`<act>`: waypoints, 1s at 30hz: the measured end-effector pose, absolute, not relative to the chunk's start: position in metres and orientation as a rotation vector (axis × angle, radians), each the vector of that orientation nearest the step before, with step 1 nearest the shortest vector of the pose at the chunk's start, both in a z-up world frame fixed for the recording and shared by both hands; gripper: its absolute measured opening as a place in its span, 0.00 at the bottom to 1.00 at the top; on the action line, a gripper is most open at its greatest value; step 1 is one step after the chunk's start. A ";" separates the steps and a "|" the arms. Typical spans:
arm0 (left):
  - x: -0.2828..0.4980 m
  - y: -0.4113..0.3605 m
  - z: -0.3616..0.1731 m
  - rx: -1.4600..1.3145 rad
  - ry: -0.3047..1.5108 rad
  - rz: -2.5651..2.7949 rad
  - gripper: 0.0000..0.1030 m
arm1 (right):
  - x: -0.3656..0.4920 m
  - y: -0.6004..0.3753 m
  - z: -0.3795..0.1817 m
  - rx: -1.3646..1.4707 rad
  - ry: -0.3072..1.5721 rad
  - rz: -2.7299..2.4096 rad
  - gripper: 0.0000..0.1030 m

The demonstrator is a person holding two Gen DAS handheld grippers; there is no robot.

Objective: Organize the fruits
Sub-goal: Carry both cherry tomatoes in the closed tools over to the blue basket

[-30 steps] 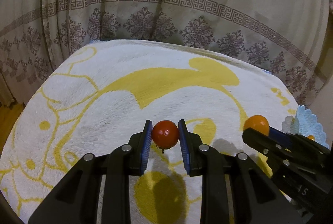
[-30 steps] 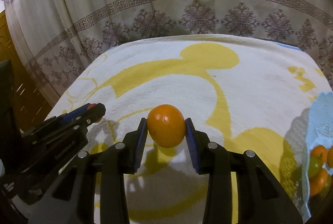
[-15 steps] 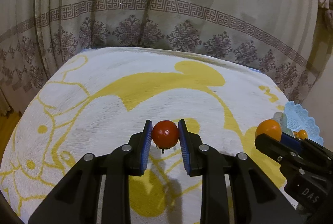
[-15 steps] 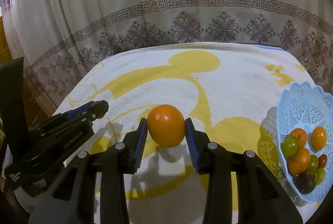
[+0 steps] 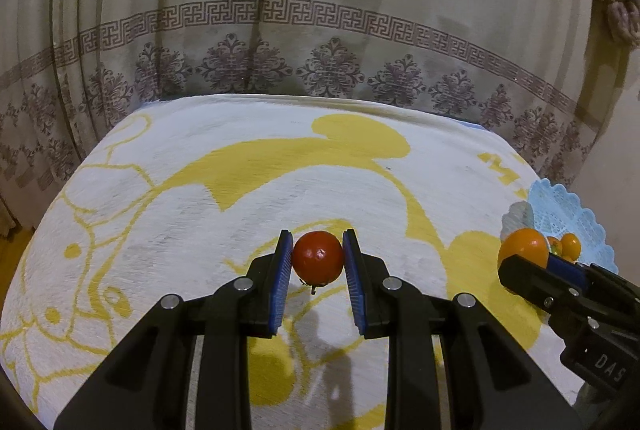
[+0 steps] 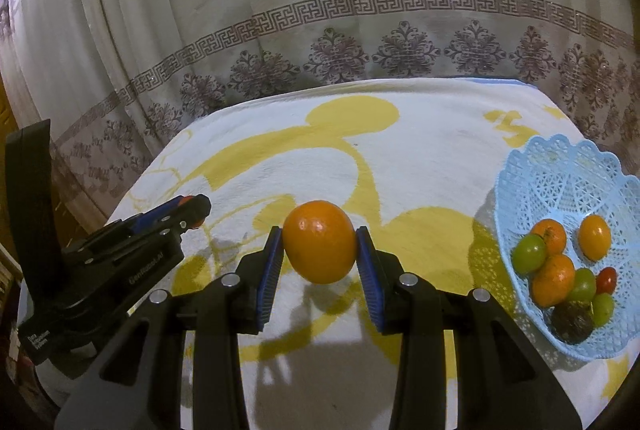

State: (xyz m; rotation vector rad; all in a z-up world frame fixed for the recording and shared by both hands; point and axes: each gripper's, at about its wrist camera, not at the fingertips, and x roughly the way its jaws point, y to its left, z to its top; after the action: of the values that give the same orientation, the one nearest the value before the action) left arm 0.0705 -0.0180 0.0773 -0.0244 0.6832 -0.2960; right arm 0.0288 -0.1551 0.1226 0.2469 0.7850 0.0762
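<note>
My left gripper is shut on a red tomato and holds it above the white and yellow towel. My right gripper is shut on an orange, also held above the towel. The orange also shows at the right of the left wrist view. A light blue lattice basket stands at the right and holds several oranges, green fruits, a small red tomato and a dark fruit. The left gripper shows at the left of the right wrist view.
A patterned curtain hangs close behind the table's far edge. The towel covers the whole tabletop. The basket also shows at the right edge of the left wrist view.
Both grippers have risen and pulled back with their fruits, so more of the table shows. The basket has come fully into the right wrist view.
</note>
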 end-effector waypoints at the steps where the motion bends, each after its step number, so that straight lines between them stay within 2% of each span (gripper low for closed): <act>1: 0.070 -0.019 0.077 -0.023 0.682 -0.299 0.25 | 0.027 -0.157 0.123 0.250 0.784 0.073 0.37; 30: 0.036 -0.062 0.080 0.073 0.659 -0.369 0.25 | -0.018 -0.198 0.131 0.338 0.736 0.004 0.37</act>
State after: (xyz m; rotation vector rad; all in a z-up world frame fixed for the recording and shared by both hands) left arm 0.0356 -0.0617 0.0804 0.0728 0.6593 -0.3694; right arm -0.0175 -0.1978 0.1309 0.3384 0.7358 0.0039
